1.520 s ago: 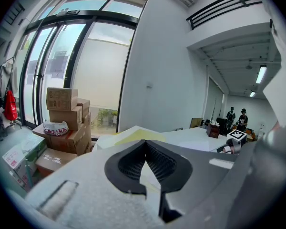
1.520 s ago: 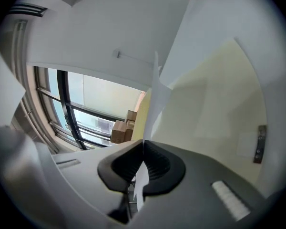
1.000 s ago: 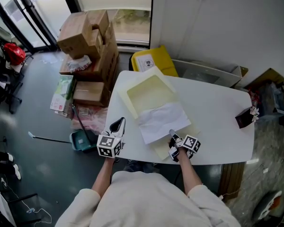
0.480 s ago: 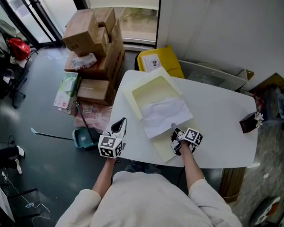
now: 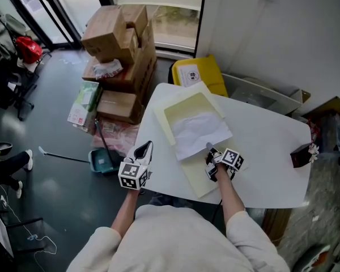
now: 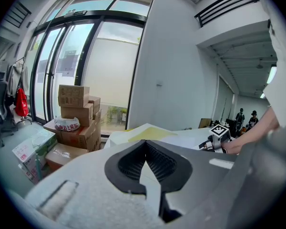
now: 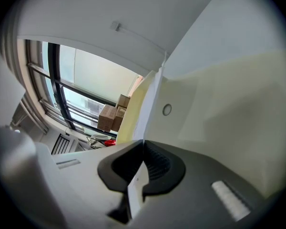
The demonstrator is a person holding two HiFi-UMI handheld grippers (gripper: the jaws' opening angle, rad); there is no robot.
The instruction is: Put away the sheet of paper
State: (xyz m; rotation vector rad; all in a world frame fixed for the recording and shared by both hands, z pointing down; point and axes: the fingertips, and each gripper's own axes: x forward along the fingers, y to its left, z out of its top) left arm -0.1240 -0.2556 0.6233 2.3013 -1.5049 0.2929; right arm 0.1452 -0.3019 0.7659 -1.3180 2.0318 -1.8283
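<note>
Filling the middle of the head view, the white table (image 5: 269, 146) carries an open pale yellow folder (image 5: 186, 102), with wide bare tabletop right of the folder and only a narrow strip before the edge on its left. The sheet of paper (image 5: 199, 130) lies across the folder's middle and hides that part, its near corner pinched between the closed jaws of the right gripper (image 5: 209, 149). Left of the folder, by that edge, the left gripper (image 5: 143, 149) has its jaws together on nothing.

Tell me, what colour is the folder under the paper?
Pale yellow folder; it shows best in the head view.
</note>
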